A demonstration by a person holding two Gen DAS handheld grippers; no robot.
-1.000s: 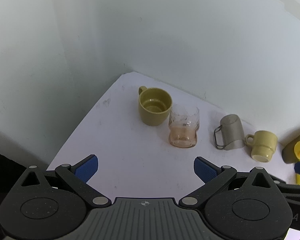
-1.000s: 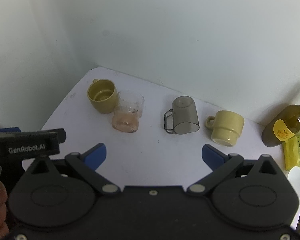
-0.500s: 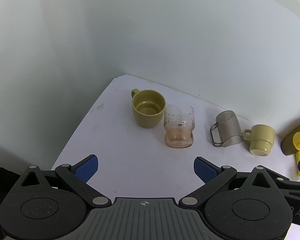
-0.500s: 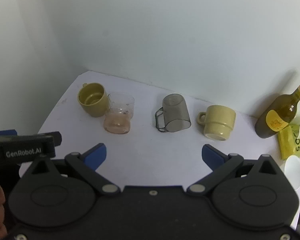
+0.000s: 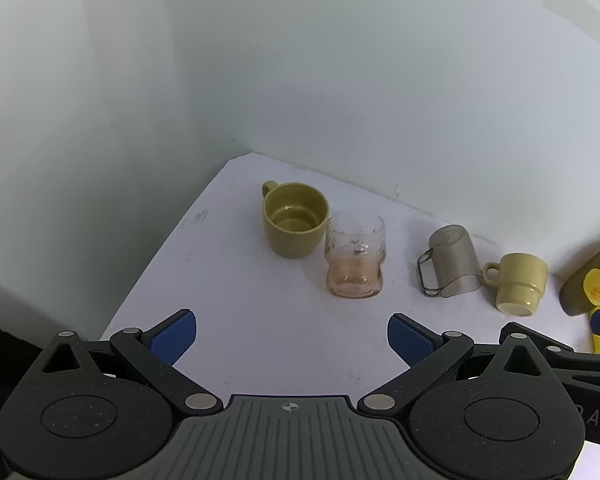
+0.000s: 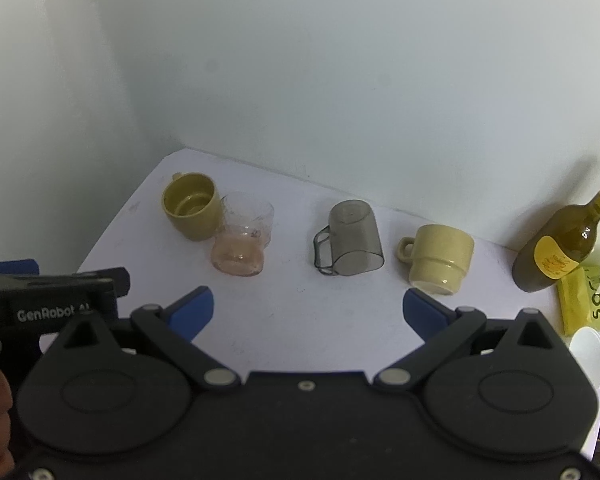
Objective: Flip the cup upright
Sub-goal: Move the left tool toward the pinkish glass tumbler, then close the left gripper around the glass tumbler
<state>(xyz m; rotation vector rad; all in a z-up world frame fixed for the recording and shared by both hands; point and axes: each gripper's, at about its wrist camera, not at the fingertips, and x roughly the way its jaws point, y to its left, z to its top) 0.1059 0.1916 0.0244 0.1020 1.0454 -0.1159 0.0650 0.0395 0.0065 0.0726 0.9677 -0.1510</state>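
Both tools had eased in toward the row of cups over the last second, after a brief pull-back half a second ago when everything looked smaller. The left tool (image 5: 292, 330) hung above the white table (image 5: 260, 344) with its blue pads spread wide and nothing between them. The right tool (image 6: 308, 308) matched it, wide apart and empty, lined up roughly below the grey cup (image 6: 350, 238).

The cups themselves had not budged. The olive mug (image 5: 294, 220) stood upright at the far left, touching or just beside the pinkish glass (image 5: 355, 256), also mouth up. The grey cup and the pale yellow mug (image 6: 438, 258) sat mouth down, handles pointing left, with the bottle (image 6: 560, 248) off to the right.

So the flipping appeared half done: two upright, two inverted. Judging by the right tool's aim, the grey cup looked like the next target, though no contact had been made yet. The see-through plastic seemed light and likely to slide if pinched off-centre.
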